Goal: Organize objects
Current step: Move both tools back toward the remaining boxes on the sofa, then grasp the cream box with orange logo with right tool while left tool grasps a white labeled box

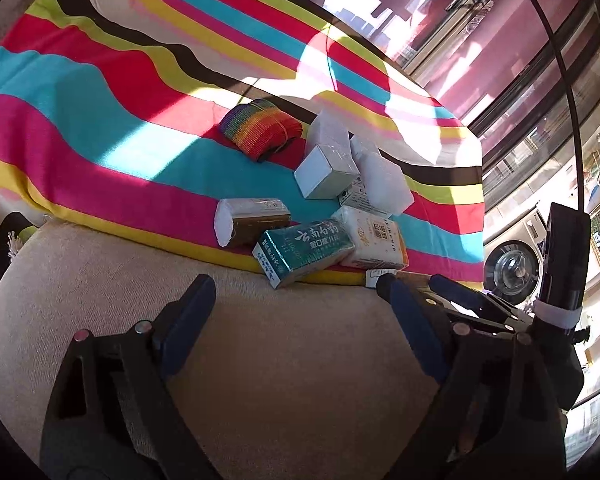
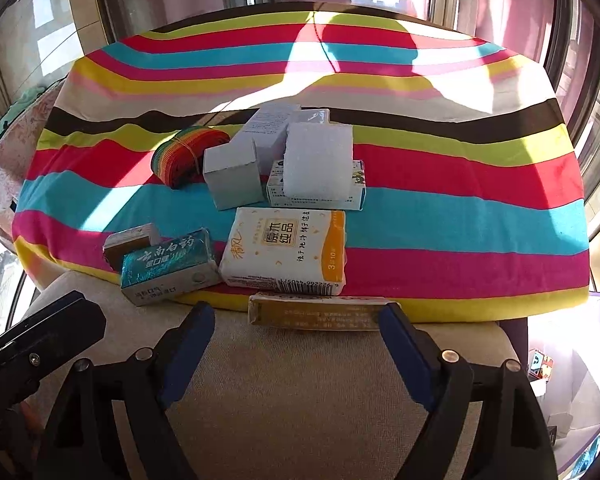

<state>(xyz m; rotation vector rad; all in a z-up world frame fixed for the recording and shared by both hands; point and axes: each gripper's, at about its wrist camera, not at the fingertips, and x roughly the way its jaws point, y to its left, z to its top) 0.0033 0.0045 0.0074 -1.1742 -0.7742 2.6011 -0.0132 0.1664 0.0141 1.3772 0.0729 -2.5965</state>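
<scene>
Right at the near edge of the striped cushion (image 2: 440, 240) sits the gold flat box (image 2: 316, 312), long and thin, half off the fabric onto the beige armrest (image 2: 300, 392). It looks light and stiff, probably slick with wrapping, so a grip across its narrow width should hold it best.

The right gripper (image 2: 296, 320) hovers over it, jaws apart, nothing between the pads. The left gripper (image 1: 296, 292) also stands wide and empty, just short of the teal box (image 1: 304, 250).

Behind come the tissue pack (image 2: 286, 248), soft and squashy, then the grey carton (image 2: 232, 178), the white foam block (image 2: 318, 162) and the rainbow roll (image 2: 180, 156), all clustered mid-cushion.

The carton under the foam block is mostly covered, the small gold-brown packet (image 2: 130, 238) hides behind the teal box, and print on the gold box is unreadable.
</scene>
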